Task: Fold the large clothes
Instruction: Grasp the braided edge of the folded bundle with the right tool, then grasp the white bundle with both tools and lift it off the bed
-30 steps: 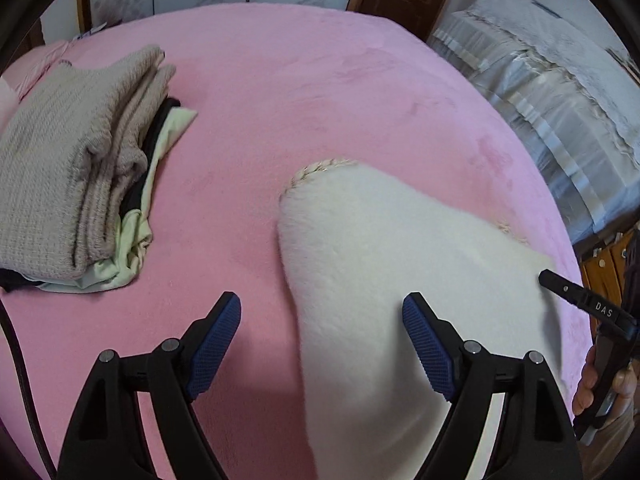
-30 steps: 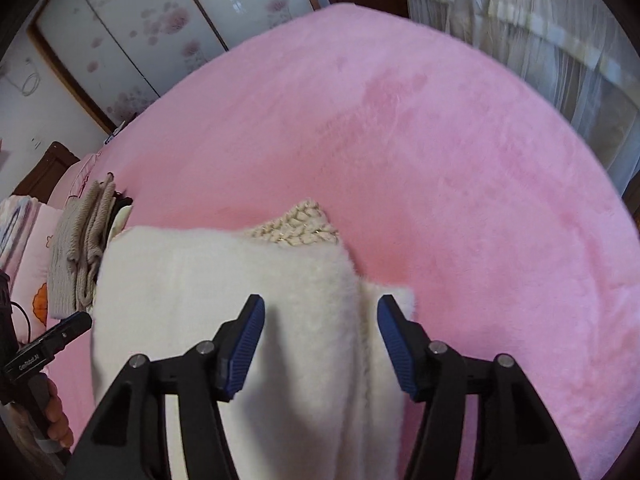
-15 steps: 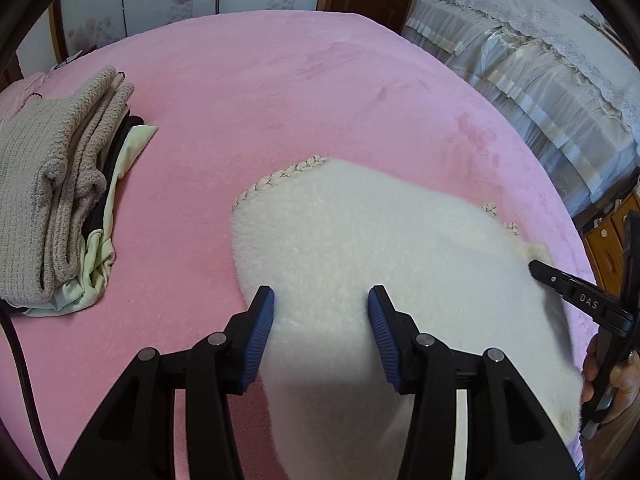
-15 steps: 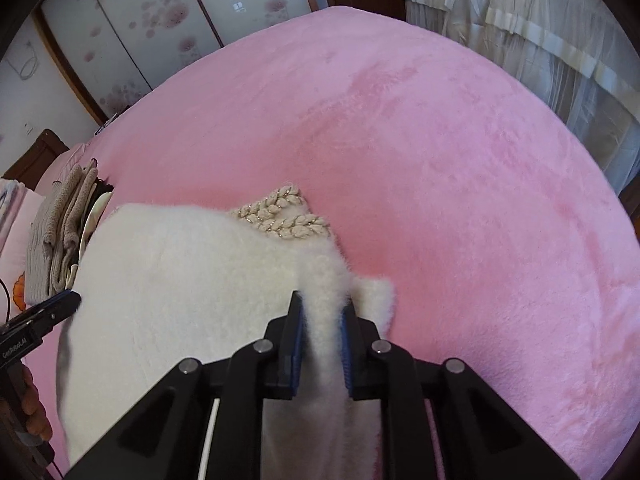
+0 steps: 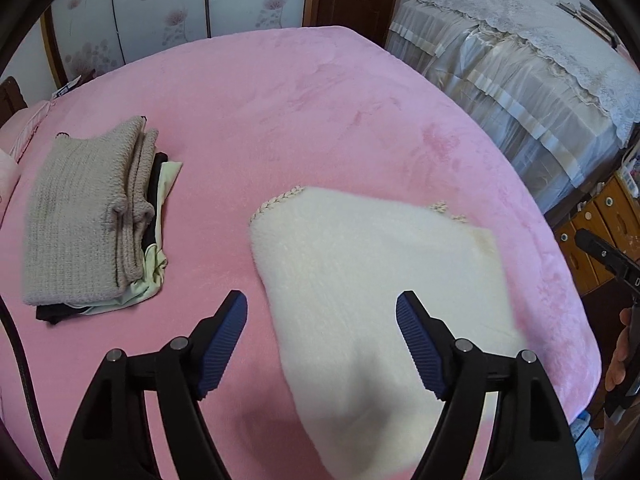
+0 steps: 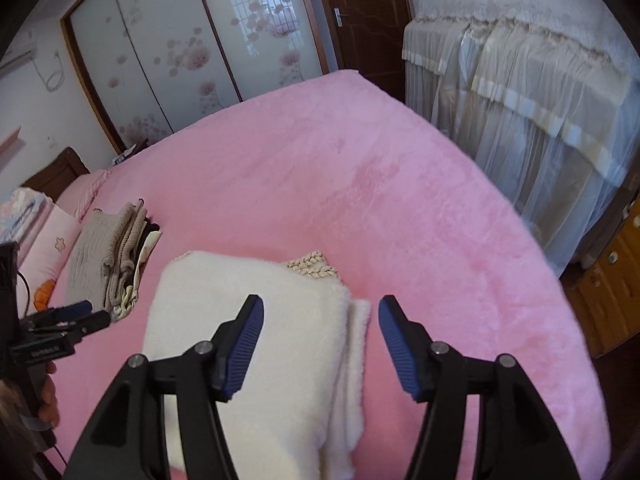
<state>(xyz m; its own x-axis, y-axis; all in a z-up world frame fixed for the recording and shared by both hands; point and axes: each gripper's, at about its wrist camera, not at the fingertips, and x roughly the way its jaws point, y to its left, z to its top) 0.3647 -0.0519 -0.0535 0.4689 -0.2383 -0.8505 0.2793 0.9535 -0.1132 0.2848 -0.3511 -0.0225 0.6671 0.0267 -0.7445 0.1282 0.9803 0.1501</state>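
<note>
White fleece garment point(image 5: 372, 276) folded on bed point(image 5: 280, 112); near edge cut off.

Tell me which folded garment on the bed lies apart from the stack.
The fluffy white garment. It lies alone on the pink blanket, braided trim at its far edge. The beige knit sweater tops a pile of dark and pale-green clothes.
</note>
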